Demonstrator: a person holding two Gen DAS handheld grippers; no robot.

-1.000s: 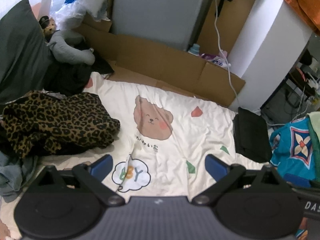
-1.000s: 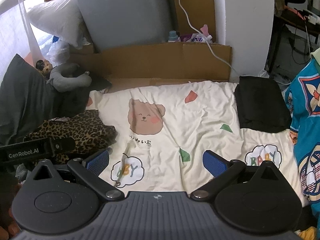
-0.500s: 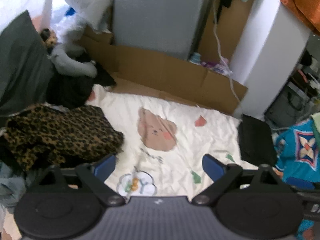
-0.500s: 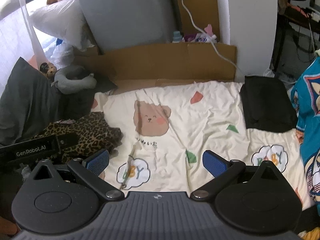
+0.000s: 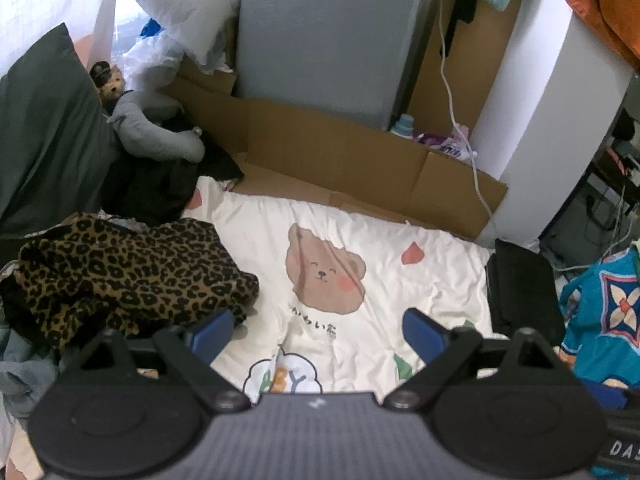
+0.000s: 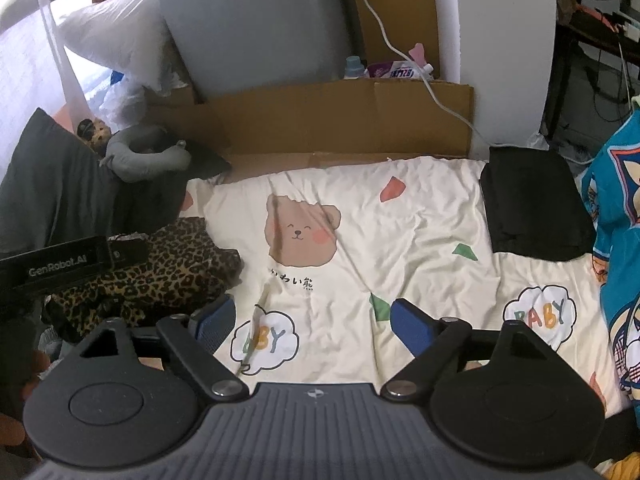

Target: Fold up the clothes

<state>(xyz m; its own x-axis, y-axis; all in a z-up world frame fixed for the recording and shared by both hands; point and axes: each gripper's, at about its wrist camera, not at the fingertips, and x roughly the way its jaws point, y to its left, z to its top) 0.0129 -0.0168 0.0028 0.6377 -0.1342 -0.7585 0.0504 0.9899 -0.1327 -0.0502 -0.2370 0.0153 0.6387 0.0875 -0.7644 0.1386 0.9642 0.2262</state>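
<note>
A crumpled leopard-print garment (image 5: 120,272) (image 6: 168,268) lies heaped at the left edge of the cream bear-print quilt (image 5: 360,248) (image 6: 360,232). A folded black garment (image 5: 520,292) (image 6: 532,208) rests flat at the quilt's right edge. My left gripper (image 5: 318,334) hovers open above the quilt's near part, its left finger close to the leopard garment. My right gripper (image 6: 312,322) is open too, with nothing between its blue pads. The left gripper's body (image 6: 60,264) shows at the left of the right wrist view.
A teal patterned cloth (image 5: 604,312) (image 6: 616,240) lies on the right. Dark pillow (image 5: 44,136), grey neck pillow (image 5: 160,136) and dark clothes pile at the left. Cardboard sheets (image 6: 340,116), a grey appliance (image 5: 332,32), a white cable and a white column stand behind.
Both grippers drew back and rose slightly, so the quilt and bear print slid lower and farther in view. Both stayed open and nothing was picked up.
</note>
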